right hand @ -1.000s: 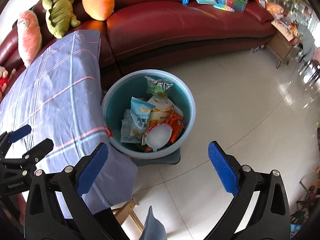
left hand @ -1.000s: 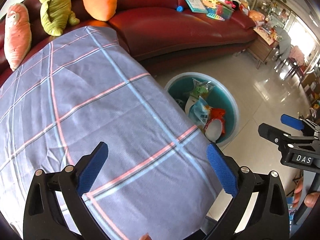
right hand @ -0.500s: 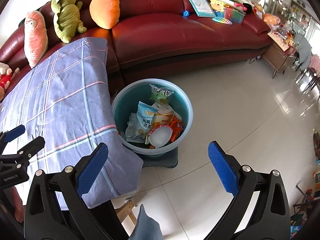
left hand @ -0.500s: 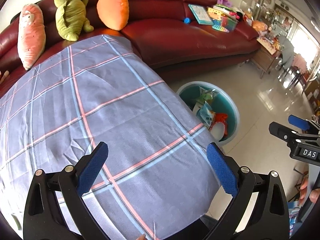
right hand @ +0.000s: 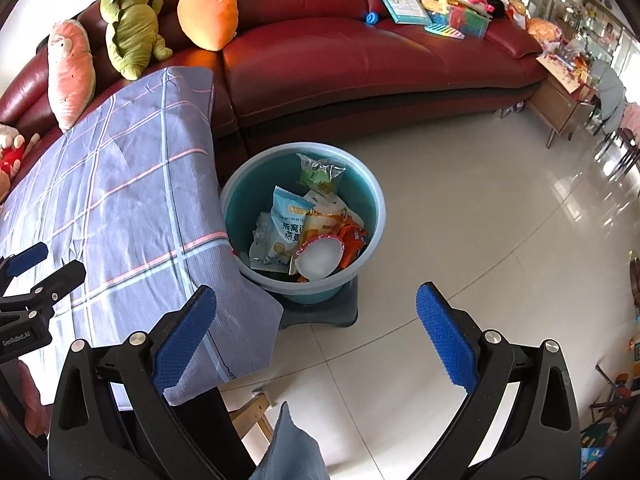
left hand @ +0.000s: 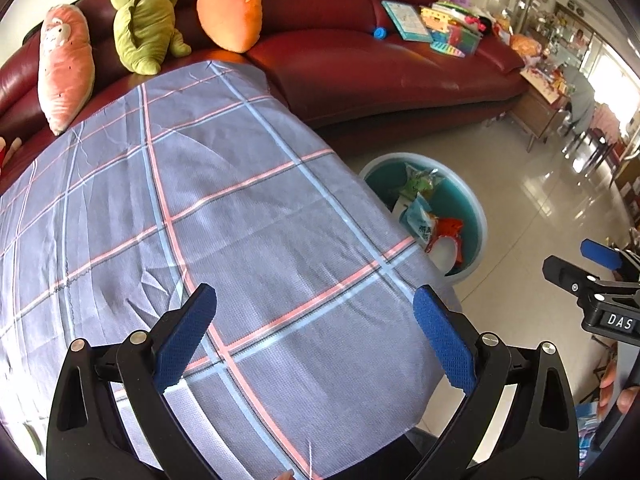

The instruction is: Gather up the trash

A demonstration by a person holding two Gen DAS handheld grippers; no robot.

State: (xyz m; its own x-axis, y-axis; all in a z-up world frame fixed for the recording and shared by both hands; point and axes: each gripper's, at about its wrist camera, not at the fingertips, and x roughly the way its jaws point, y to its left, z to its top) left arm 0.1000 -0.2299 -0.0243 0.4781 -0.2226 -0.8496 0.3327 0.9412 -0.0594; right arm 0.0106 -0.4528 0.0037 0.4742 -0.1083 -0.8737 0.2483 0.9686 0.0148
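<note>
Since both grippers, left (left hand: 314, 334) and right (right hand: 316, 334), hang wide open and empty, grab those light, crinkly wrappers (right hand: 286, 228) in the basin (right hand: 372, 216) by an edge, I'd guess.

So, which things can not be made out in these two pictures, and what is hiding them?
- Bottom of the teal basin: right wrist view, covered by the wrappers and a white bowl.
- Near side of the basin: left wrist view, hidden behind the checked cloth.
- Table under the cloth: both views, fully covered.
- Print on the blue wrapper: too small to read.
- Far right room: fisheye edge, blurred.
- Both grippers, left and right, are open and empty.
</note>
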